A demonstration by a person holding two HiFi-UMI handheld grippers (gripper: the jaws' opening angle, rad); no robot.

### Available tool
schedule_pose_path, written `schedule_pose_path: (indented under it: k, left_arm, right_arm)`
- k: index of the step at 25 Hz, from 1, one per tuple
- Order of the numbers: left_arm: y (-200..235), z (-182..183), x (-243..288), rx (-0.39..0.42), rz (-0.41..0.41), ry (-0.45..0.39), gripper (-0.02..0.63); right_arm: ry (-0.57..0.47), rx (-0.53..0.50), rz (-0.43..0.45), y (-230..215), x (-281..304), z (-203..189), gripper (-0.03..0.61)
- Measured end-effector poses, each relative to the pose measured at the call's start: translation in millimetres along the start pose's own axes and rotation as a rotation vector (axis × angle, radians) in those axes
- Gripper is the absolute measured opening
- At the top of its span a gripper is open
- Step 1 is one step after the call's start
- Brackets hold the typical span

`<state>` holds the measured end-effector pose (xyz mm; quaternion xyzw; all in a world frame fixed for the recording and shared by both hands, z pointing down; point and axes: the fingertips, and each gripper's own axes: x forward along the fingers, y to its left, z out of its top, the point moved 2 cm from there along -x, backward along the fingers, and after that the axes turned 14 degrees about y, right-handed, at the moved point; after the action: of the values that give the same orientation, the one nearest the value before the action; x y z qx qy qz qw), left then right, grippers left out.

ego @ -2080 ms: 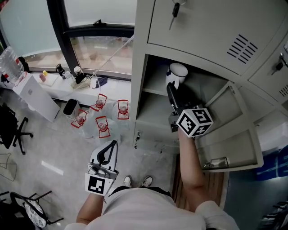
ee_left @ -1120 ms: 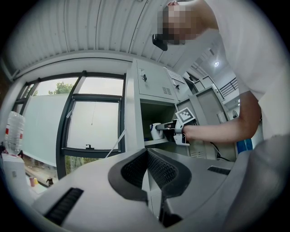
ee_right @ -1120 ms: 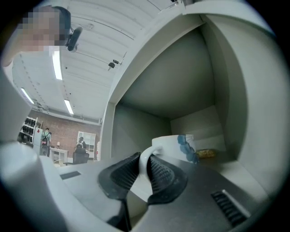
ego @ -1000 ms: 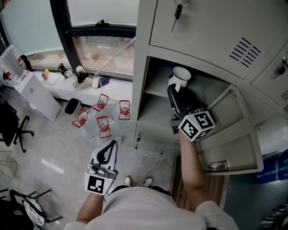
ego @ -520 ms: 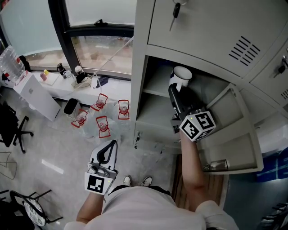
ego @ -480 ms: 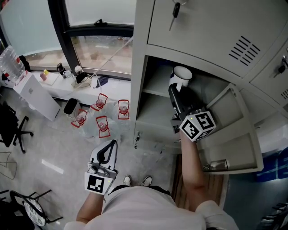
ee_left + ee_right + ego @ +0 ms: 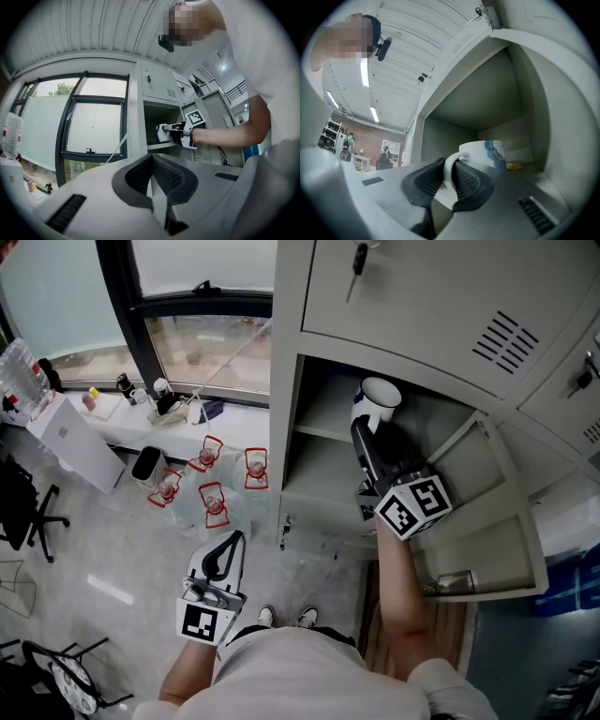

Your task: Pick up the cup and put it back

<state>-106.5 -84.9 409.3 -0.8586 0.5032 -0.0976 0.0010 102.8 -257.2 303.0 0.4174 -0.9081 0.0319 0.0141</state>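
Observation:
A white cup with a blue pattern is held just above the shelf inside the open grey locker compartment. My right gripper reaches into the compartment and is shut on the cup's handle; the handle is pinched between the two black pads. The left gripper view shows the cup in the right gripper at the compartment's mouth. My left gripper hangs low by the person's waist, far from the locker. Its jaws are shut with nothing between them.
The compartment's door stands swung open to the right. Keys hang in the door above. A small golden object lies at the compartment's back. Red-framed bottles stand on the floor to the left, below a window sill.
My right gripper and the cup have crept slightly up and to the right within the compartment. The left gripper has not moved.

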Motion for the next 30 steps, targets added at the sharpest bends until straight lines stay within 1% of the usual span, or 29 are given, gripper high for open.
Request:
schedule_pose_path:
  k: [5,12,18,30]
  left_arm:
    - [-0.1,0.0,0.2,0.001,-0.009,-0.001,0.021]
    - [-3.8,1.9,3.4,0.005,-0.035,-0.011,0.021]
    - [-8.7,4.9,5.9,0.012,-0.062,-0.025,0.021]
    - [0.7,4.8,-4.6,0.015,-0.065,-0.032,0.021]
  right_arm:
    - [-0.007,-0.024,0.010,10.9,-9.4,2.3,0.052]
    - [-0.007,-0.063,-0.003,27.8,-33.1,4.3,0.054]
    - [-0.010,-0.074,0.014,45.8,-50.8,4.3,0.053]
    - [-0.014,-0.096,0.022,86.0,-97.0,-2.6,0.052]
